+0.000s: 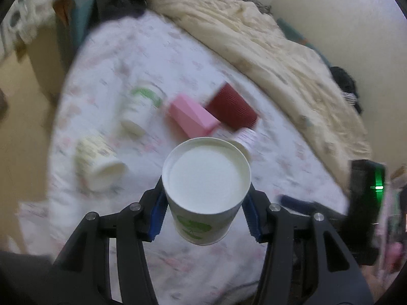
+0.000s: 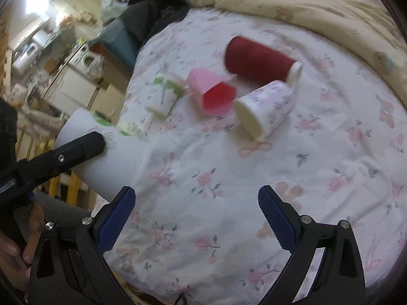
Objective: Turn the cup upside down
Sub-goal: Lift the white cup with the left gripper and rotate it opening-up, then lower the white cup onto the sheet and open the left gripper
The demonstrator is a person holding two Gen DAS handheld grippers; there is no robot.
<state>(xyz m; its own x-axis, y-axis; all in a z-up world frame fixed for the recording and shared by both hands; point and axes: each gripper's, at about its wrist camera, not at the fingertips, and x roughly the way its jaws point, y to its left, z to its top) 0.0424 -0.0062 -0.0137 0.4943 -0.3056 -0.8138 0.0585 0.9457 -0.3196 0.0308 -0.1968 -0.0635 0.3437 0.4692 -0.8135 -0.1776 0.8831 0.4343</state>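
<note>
My left gripper (image 1: 204,208) is shut on a white paper cup with a green print (image 1: 206,190), held above the bed with its flat base facing the camera. In the right wrist view the same cup (image 2: 101,155) hangs tilted at the left, one black finger (image 2: 84,147) of the left gripper pressed on its side. My right gripper (image 2: 195,218) is open and empty over the floral sheet, apart from the cup.
Several cups lie on their sides on the floral bed sheet (image 2: 279,178): a dark red one (image 2: 254,58), a pink one (image 2: 211,91), a white floral one (image 2: 264,109), a white-green one (image 2: 165,94) and a yellowish one (image 1: 98,160). A cream blanket (image 1: 267,45) lies along the far side.
</note>
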